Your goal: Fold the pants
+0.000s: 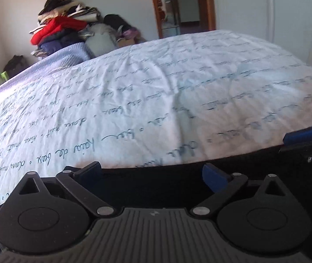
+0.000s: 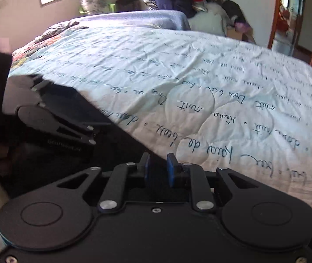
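The black pants [image 1: 156, 186] lie along the near edge of the bed, dark and with little detail. My left gripper [image 1: 153, 175] hangs just over them with its blue-padded fingers wide apart and nothing between them. In the right wrist view the pants [image 2: 116, 140] run from the left toward my right gripper [image 2: 158, 171]. Its blue pads stand close together with a narrow gap at the pants' edge; I cannot tell whether cloth is pinched. The right gripper shows at the right edge of the left wrist view [image 1: 309, 135]. The left gripper shows at the left of the right wrist view [image 2: 53, 118].
A white quilt [image 1: 156, 92] with blue handwriting print covers the bed. A folded blue blanket [image 2: 134, 19] lies at the far end. A pile of clothes with a red jacket [image 1: 57, 28] stands against the wall. A wooden-framed doorway [image 1: 182, 4] is behind the bed.
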Tool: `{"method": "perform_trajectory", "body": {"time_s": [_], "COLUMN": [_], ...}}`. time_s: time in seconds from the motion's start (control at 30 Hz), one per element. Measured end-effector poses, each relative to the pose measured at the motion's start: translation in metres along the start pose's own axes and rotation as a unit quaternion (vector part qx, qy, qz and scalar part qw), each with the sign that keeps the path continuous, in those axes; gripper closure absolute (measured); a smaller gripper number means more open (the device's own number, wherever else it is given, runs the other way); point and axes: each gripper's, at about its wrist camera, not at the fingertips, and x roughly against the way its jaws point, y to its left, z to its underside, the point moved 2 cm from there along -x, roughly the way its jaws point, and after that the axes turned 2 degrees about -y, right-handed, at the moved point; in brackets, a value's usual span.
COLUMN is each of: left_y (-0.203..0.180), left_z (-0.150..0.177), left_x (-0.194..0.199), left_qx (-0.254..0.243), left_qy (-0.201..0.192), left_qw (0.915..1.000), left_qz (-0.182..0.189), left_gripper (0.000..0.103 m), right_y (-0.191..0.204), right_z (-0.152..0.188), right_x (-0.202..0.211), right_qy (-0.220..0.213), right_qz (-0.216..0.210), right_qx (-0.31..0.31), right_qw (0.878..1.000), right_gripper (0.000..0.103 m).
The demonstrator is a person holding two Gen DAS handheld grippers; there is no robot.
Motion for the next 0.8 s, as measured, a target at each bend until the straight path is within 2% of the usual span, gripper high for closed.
{"method": "perform_trajectory", "body": {"time_s": [0.13,0.17,0.2,0.27,0.3,0.37,0.47,0.57,0.63,0.67,0.7,0.77,0.8], "left_y": [-0.037,-0.051,-0.064,-0.085,-0.087,-0.087,-0.094,-0.118,-0.136,-0.139,-0.139,-0.137,-0.136], "left_z": [0.005,0.007,0.009,0.013,0.012,0.005,0.004,0.012,0.018,0.018,0.015,0.008,0.006], "left_x": [0.014,0.010,0.003,-0.014,-0.015,-0.011,0.011,0.011,-0.001,-0.002,-0.001,0.005,0.013], "left_qx": [-0.012,-0.025,-0.046,-0.080,-0.069,-0.025,0.016,-0.006,-0.030,-0.025,-0.017,-0.003,-0.003], "left_qy": [-0.002,0.001,0.005,0.004,-0.005,0.011,0.002,0.017,0.023,0.011,0.016,0.026,0.013], "left_qw": [0.9983,0.9974,0.9966,0.9960,0.9972,0.9989,0.9937,0.9897,0.9909,0.9920,0.9920,0.9904,0.9894], "left_qz": [0.058,0.068,0.068,0.040,0.030,0.037,0.111,0.142,0.129,0.123,0.124,0.136,0.145], "left_gripper": [0.001,0.000,0.000,0.001,0.001,0.004,0.000,0.000,0.000,0.001,0.002,0.002,0.000], "right_y": [-0.016,-0.029,-0.042,-0.072,-0.085,-0.095,-0.100,-0.121,-0.141,-0.150,-0.155,-0.149,-0.144], "right_z": [0.040,0.048,0.054,0.060,0.061,0.061,0.071,0.094,0.105,0.107,0.105,0.099,0.098], "right_x": [0.016,0.016,0.017,0.020,0.027,0.055,0.091,0.087,0.072,0.072,0.078,0.098,0.107], "right_qy": [0.018,0.017,0.013,0.006,0.001,-0.023,-0.019,0.034,0.051,0.037,0.026,-0.006,-0.022], "right_qz": [0.033,0.042,0.048,0.057,0.065,0.099,0.146,0.176,0.206,0.212,0.223,0.253,0.247], "right_qx": [-0.024,-0.046,-0.068,-0.116,-0.141,-0.143,-0.105,-0.094,-0.103,-0.121,-0.143,-0.139,-0.137], "right_qw": [0.999,0.998,0.996,0.992,0.988,0.984,0.983,0.979,0.972,0.969,0.964,0.957,0.959], "right_gripper": [0.084,0.079,0.073,0.074,0.081,0.080,0.076,0.072,0.072,0.072,0.072,0.068,0.065]}}
